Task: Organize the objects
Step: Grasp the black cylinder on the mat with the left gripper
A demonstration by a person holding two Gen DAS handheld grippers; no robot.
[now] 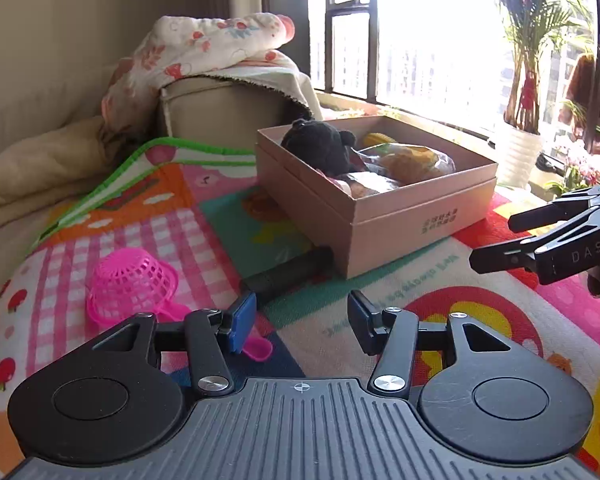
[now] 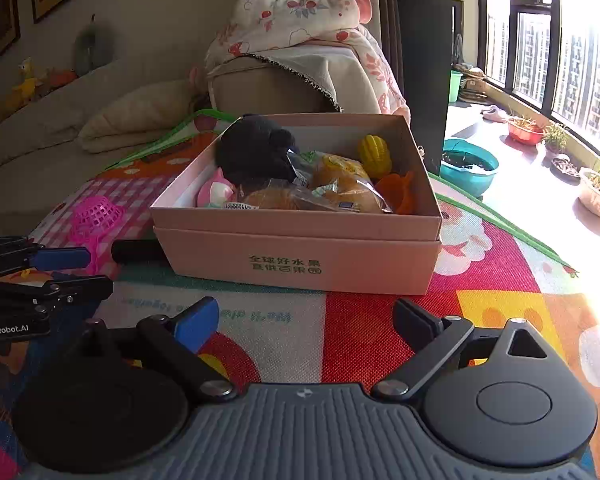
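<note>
Left wrist view shows your left gripper [image 1: 302, 320] low over the bright play mat [image 1: 380, 292], its fingers spread wide and holding nothing. A pink toy strainer [image 1: 134, 286] lies upside down on the mat at about 10 o'clock from those fingers, and its handle runs down behind the blue finger pad [image 1: 242, 320]. A black cylinder [image 1: 288, 274] lies on the mat at 12 o'clock, just past the fingertips, with its far end touching the pink cardboard box [image 1: 400, 236]. The box sits at 1 o'clock, farther back on the mat. Your right gripper [image 1: 500, 240] pokes in at 3 o'clock, and it holds nothing.

Right wrist view shows your right gripper [image 2: 306, 324] with wide, empty fingers too. The box [image 2: 300, 256] stands straight ahead at 12 o'clock. Inside it you see a black plush toy [image 2: 256, 152], a yellow toy corn [image 2: 374, 154], wrapped bread buns [image 2: 340, 188], an orange toy [image 2: 400, 192] and a small pink toy [image 2: 216, 194]. The cylinder [image 2: 136, 251] touches the box's left side, at 10 o'clock. The strainer [image 2: 94, 216] lies just past it. Your left gripper [image 2: 96, 272] comes in at 9 o'clock.
</note>
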